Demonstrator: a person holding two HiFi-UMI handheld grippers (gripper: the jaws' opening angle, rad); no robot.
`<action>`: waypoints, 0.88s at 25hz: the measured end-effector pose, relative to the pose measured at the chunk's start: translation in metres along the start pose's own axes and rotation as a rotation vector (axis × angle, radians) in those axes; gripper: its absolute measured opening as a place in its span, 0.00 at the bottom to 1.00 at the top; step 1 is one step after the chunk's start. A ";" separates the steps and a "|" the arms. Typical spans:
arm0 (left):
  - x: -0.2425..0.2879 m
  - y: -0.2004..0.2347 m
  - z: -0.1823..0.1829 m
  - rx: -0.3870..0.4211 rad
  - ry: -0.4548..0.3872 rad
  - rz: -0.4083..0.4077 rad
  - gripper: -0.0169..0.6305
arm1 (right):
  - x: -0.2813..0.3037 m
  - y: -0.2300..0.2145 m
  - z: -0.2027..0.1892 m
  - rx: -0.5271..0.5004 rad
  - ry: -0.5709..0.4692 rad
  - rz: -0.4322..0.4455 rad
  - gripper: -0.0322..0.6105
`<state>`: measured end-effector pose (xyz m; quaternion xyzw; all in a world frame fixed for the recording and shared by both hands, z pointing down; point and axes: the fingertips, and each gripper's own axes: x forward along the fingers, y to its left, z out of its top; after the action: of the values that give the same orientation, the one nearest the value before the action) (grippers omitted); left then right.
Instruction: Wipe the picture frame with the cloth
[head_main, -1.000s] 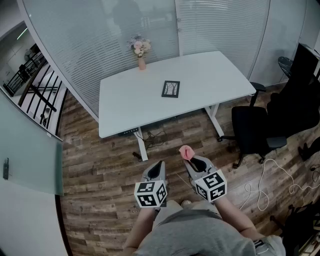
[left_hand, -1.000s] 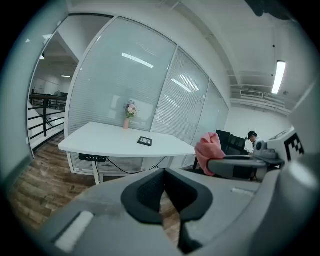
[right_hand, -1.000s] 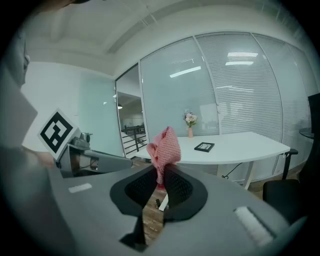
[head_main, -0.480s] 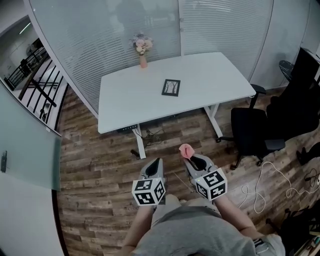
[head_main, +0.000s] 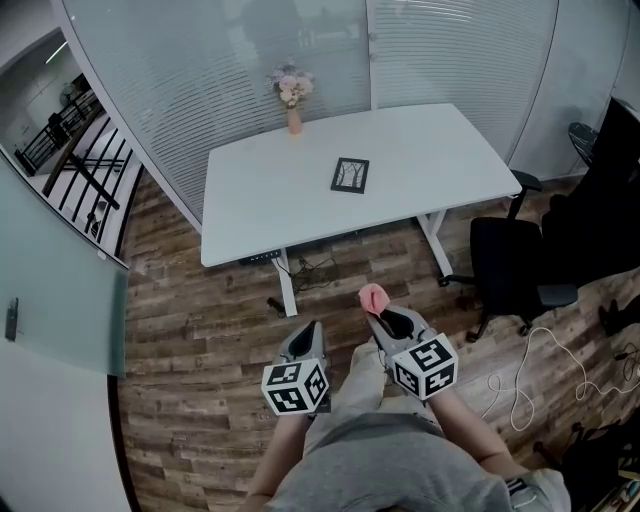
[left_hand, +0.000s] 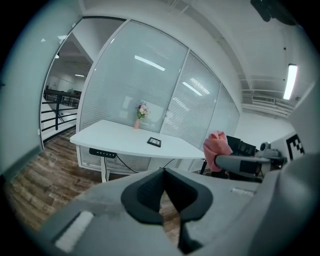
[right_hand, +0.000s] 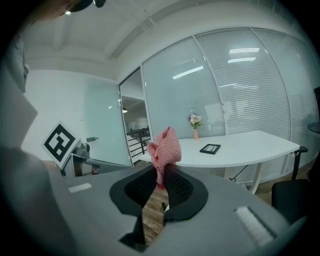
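A small black picture frame (head_main: 350, 175) lies flat near the middle of the white table (head_main: 260, 210), well ahead of me. It also shows far off in the left gripper view as the frame (left_hand: 154, 142) and in the right gripper view as the frame (right_hand: 210, 148). My right gripper (head_main: 379, 315) is shut on a pink cloth (head_main: 372, 299) that sticks up bunched from its tips; the cloth (right_hand: 165, 149) stands between the jaws. My left gripper (head_main: 308, 335) is shut with nothing in it, held over the wooden floor beside the right one.
A vase of flowers (head_main: 292, 100) stands at the table's far edge by the glass wall. A black office chair (head_main: 515, 275) sits right of the table, and white cables (head_main: 520, 385) lie on the floor. A railing (head_main: 70, 150) runs at the left.
The view has drifted slightly, so the table and frame sit a little further right. Both grippers hold the same pose, the cloth still in the right one.
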<state>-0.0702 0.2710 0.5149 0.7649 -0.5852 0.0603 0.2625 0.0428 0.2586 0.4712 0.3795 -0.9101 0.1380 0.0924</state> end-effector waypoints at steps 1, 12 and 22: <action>0.002 0.001 0.000 -0.005 0.000 0.001 0.03 | 0.002 -0.002 0.001 0.003 -0.002 0.002 0.12; 0.048 0.001 0.023 -0.001 0.009 -0.022 0.03 | 0.020 -0.037 0.017 0.000 0.002 -0.025 0.12; 0.126 0.024 0.055 0.000 0.022 -0.042 0.03 | 0.082 -0.087 0.026 0.006 0.038 -0.037 0.12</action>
<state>-0.0653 0.1318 0.5259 0.7761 -0.5662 0.0633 0.2704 0.0463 0.1376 0.4846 0.3940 -0.9007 0.1459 0.1110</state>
